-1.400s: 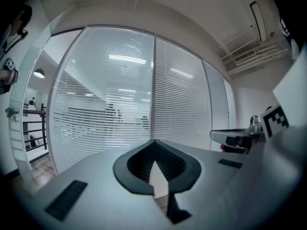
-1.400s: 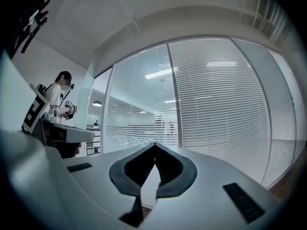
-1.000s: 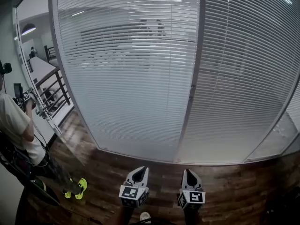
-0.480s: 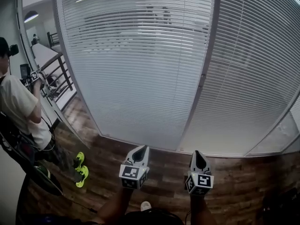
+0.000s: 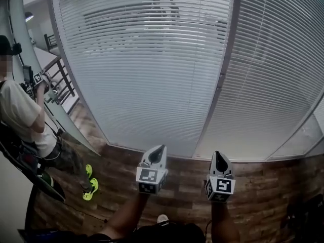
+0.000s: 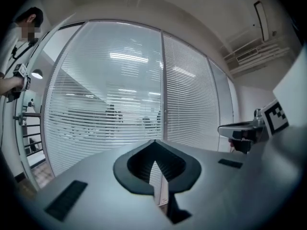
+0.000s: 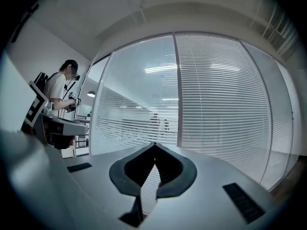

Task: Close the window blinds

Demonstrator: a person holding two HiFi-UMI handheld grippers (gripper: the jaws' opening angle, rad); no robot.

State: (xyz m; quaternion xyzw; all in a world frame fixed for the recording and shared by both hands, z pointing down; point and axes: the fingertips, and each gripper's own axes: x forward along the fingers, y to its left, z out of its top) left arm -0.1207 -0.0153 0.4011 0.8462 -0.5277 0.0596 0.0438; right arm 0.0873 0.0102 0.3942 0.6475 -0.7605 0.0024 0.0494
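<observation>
- Head view: the blinds fill the glazed wall ahead of and above both grippers, well apart from them. The slats run level, and the upright post divides them into two panels.
- The left gripper and the right gripper are held side by side over the wooden floor. Each has its fingers pressed together on nothing.
- The right gripper stands almost straight below the post and is judged the nearer hand to it. No cord or wand can be made out.
- Both gripper views show the left panel's slats partly open, with figures visible through them, while the right panel looks denser.
- Only the head view shows the floor. Only the gripper views show the tops of the blinds and the ceiling.
- A person stands at the far left.
</observation>
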